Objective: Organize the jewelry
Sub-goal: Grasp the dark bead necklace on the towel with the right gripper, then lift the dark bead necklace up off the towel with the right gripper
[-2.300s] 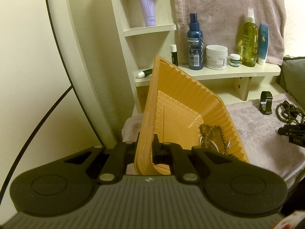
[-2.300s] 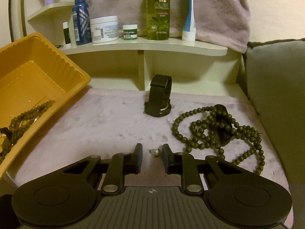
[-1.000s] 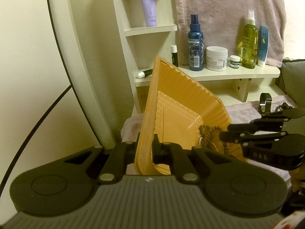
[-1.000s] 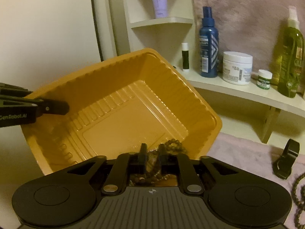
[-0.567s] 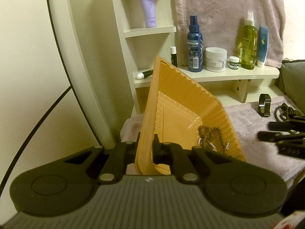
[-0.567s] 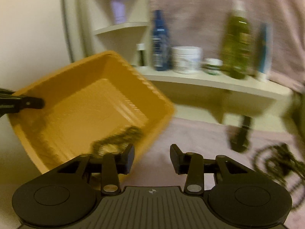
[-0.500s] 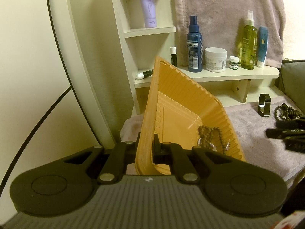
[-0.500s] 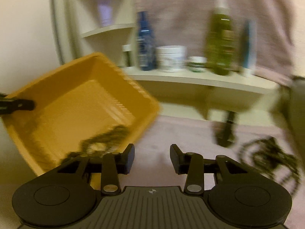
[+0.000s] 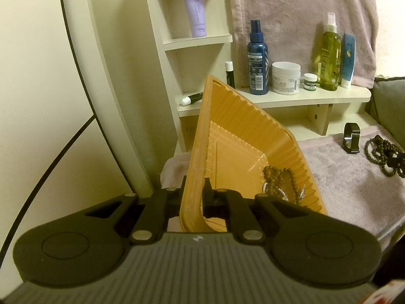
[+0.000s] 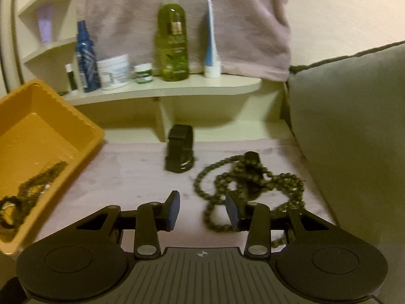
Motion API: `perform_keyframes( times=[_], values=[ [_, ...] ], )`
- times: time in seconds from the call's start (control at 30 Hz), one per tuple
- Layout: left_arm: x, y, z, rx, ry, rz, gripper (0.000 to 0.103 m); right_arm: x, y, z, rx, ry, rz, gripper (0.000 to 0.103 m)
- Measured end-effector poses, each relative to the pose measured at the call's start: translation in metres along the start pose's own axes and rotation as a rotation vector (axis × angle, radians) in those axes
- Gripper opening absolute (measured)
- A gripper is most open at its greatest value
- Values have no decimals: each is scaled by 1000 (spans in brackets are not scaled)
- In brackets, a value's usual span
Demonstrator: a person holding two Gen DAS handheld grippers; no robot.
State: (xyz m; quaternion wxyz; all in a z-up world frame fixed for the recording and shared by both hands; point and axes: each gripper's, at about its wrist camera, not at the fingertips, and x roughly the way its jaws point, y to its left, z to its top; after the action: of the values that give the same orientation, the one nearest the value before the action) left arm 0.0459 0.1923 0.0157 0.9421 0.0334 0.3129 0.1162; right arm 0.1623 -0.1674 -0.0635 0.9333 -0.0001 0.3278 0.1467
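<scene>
Jewelry sits in two places: a bead strand with silvery pieces (image 9: pixel 277 182) lies in the low corner of the tilted orange plastic tray (image 9: pixel 243 136), and a long dark bead necklace (image 10: pixel 243 179) lies tangled on the mauve cloth (image 10: pixel 131 174), near a black watch (image 10: pixel 179 152) standing on its band. The left hand-held gripper (image 9: pixel 193 195) is clenched on the tray's near wall. The right hand-held gripper (image 10: pixel 202 209) hangs released above the cloth, nothing between its fingers, the necklace just beyond them.
</scene>
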Motion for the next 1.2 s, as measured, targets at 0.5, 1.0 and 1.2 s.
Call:
perform_keyframes(
  times=[0.5, 1.0, 1.2],
  values=[
    [0, -1, 1, 2, 5, 2, 7, 51, -5, 11, -10, 38, -32, 41],
    [0, 0, -1, -1, 4, 1, 7, 38, -10, 10, 9, 43, -2, 7],
    [0, 0, 0, 0, 4, 1, 7, -4, -9, 33, -27, -48, 26, 7]
  ],
)
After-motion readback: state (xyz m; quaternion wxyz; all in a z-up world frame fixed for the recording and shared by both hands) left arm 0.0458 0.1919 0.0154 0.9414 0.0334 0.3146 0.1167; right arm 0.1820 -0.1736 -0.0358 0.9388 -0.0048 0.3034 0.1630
